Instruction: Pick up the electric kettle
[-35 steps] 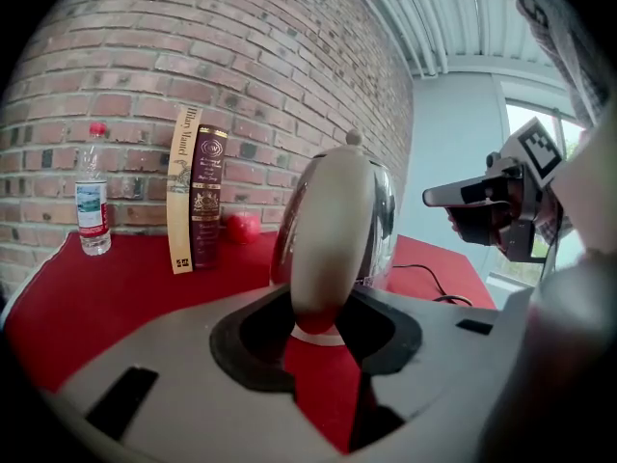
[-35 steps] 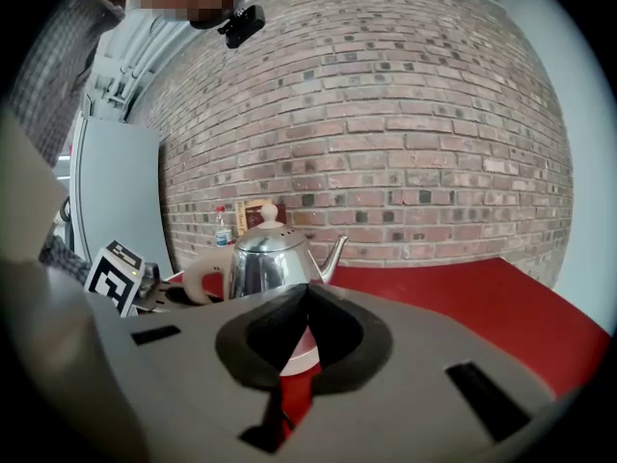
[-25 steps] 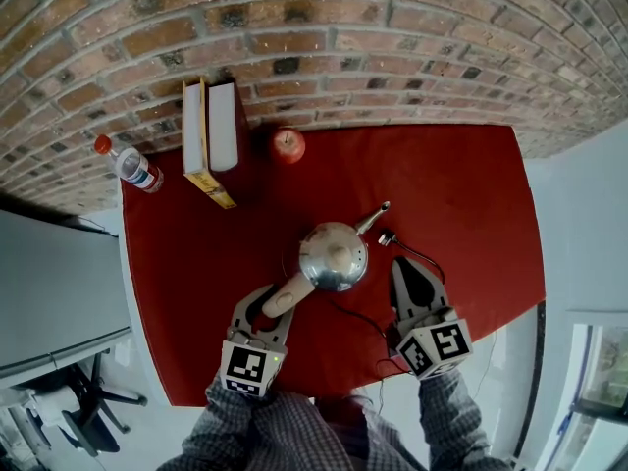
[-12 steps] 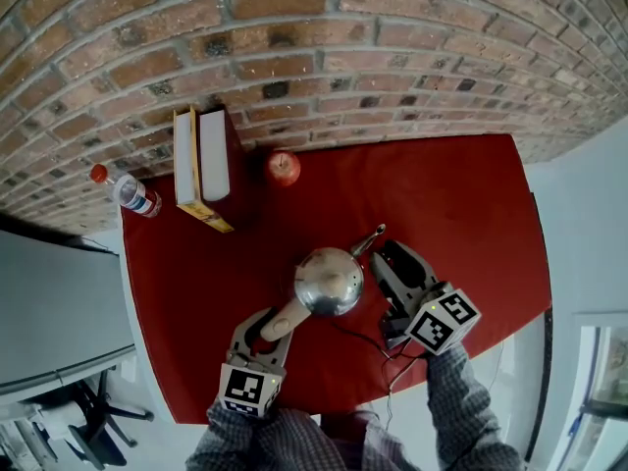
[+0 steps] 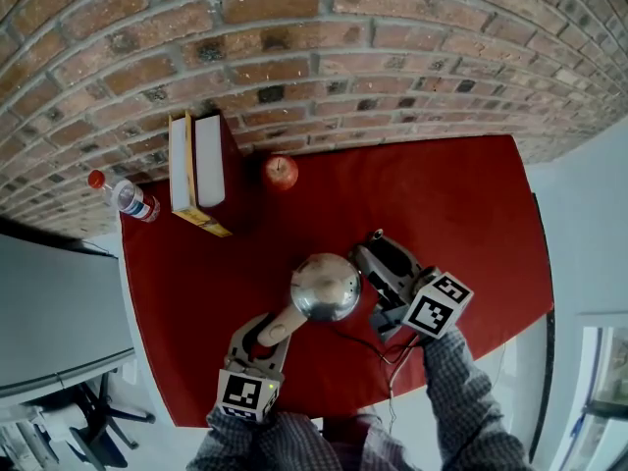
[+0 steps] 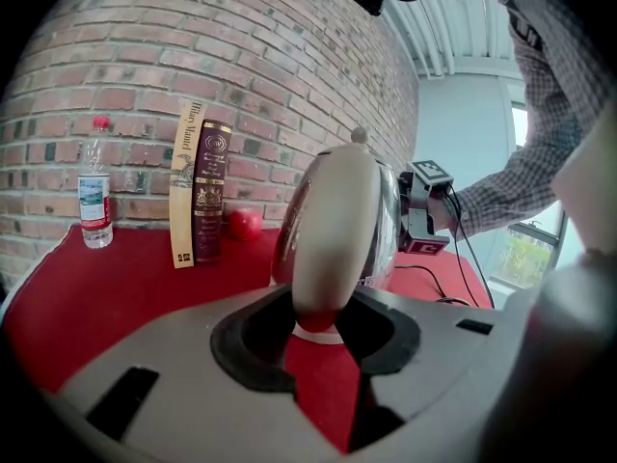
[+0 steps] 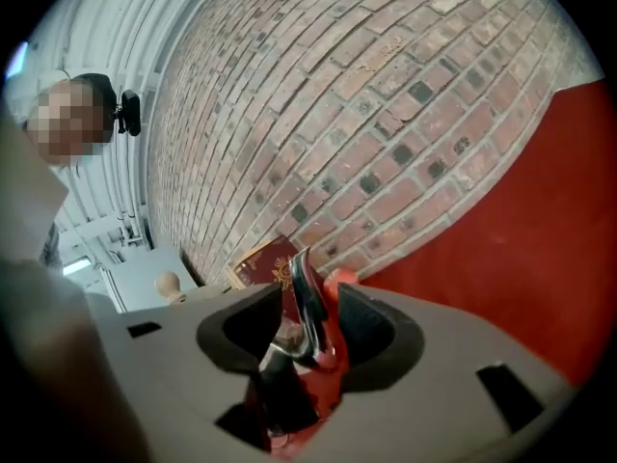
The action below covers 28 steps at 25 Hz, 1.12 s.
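Observation:
The steel electric kettle (image 5: 326, 287) stands on the red table (image 5: 461, 214), its cream handle (image 5: 280, 324) pointing toward me. My left gripper (image 5: 267, 330) is shut on that handle (image 6: 333, 239), which sits between the black pads of the left gripper (image 6: 323, 331). My right gripper (image 5: 381, 255) is at the kettle's right side, and its jaws have just been opening. The thin shiny spout (image 7: 307, 307) stands between the right gripper's (image 7: 308, 331) pads with a gap on each side.
Two upright books (image 5: 193, 170), a red apple (image 5: 281, 172) and a water bottle (image 5: 123, 196) stand along the brick wall at the back left. A black cable (image 5: 378, 341) trails from the kettle over the table's near edge.
My right gripper has moved left to the kettle, rolled, and opened its jaws around the spout. The left gripper and kettle have stayed put.

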Each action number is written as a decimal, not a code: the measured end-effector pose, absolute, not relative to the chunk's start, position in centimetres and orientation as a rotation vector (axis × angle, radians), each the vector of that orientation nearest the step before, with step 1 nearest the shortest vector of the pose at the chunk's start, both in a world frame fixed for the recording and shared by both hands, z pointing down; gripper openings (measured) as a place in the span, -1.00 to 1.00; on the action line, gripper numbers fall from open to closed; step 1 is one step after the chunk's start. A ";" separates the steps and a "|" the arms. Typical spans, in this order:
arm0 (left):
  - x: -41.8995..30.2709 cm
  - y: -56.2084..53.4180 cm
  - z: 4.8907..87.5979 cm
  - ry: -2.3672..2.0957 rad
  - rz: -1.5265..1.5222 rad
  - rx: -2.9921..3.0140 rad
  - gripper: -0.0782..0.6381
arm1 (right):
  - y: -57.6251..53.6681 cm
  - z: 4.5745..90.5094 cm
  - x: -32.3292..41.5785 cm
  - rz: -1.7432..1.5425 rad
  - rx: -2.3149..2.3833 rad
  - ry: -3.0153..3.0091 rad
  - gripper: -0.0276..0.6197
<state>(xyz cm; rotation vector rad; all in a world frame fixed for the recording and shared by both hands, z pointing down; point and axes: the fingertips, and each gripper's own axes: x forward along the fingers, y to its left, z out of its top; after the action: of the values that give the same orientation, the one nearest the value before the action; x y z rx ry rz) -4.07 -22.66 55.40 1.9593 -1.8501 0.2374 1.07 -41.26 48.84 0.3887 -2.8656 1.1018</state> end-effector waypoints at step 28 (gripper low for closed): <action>-3.9 -22.7 54.9 -1.811 0.257 1.943 -0.43 | -41.5 48.3 1.9 1.082 0.544 -2.859 -0.60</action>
<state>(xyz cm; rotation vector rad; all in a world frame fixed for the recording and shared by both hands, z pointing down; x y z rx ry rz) -3.91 -22.72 54.93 1.9432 -1.8108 0.2567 1.94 -41.54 48.30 0.5440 -2.8591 1.0822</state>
